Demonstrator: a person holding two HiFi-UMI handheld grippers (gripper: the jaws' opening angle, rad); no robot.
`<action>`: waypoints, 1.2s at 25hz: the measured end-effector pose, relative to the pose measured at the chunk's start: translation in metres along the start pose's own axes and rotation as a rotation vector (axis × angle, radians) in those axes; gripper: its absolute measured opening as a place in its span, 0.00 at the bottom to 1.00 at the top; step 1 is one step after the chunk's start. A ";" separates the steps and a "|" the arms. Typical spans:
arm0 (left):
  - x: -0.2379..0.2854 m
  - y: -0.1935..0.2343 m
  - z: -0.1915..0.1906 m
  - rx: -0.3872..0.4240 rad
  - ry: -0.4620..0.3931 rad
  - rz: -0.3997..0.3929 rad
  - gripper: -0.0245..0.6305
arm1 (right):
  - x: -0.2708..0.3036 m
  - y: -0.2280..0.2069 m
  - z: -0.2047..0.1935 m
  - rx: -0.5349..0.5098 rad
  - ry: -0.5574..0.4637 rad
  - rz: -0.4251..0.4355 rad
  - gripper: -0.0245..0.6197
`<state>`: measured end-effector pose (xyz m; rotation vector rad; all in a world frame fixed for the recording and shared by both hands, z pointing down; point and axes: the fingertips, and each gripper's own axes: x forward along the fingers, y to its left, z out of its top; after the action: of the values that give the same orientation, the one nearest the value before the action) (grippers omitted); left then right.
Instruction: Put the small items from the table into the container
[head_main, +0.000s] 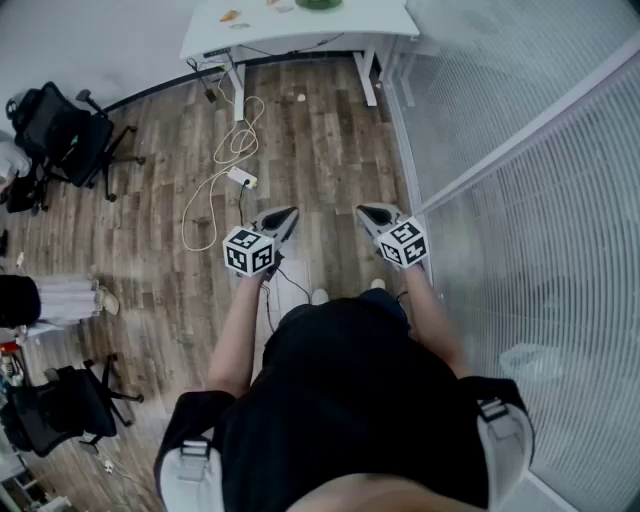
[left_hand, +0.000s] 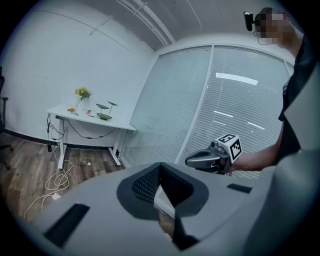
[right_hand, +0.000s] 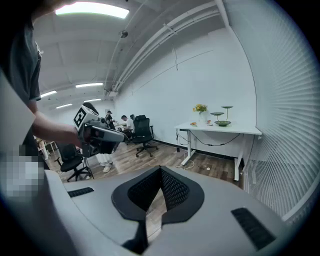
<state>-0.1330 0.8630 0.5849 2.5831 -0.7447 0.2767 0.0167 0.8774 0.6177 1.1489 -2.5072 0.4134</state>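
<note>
Person stands well apart from the white table (head_main: 300, 38). The small items (head_main: 231, 16) and a green dish (head_main: 318, 4) sit on it. Left gripper (head_main: 284, 217) and right gripper (head_main: 371, 214) are held forward, jaws together and empty, presumably because nothing is within reach yet.

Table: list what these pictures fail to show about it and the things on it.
Head view: the top edge cuts off the far side of the table and most of a green dish.
Left gripper view: the small items are too small to name.
Right gripper view: the same items, again too small.
</note>
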 end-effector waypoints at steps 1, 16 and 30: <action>-0.003 0.000 -0.001 -0.001 -0.001 0.000 0.04 | 0.000 0.003 -0.001 -0.001 0.001 0.000 0.07; -0.021 0.013 -0.003 -0.011 -0.010 0.002 0.04 | 0.008 0.018 0.004 0.024 -0.006 -0.003 0.07; -0.001 0.035 0.006 -0.037 -0.001 0.040 0.04 | 0.035 -0.009 0.009 0.041 0.003 0.046 0.08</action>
<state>-0.1522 0.8342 0.5921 2.5359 -0.7959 0.2710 0.0007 0.8451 0.6254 1.1064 -2.5374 0.4811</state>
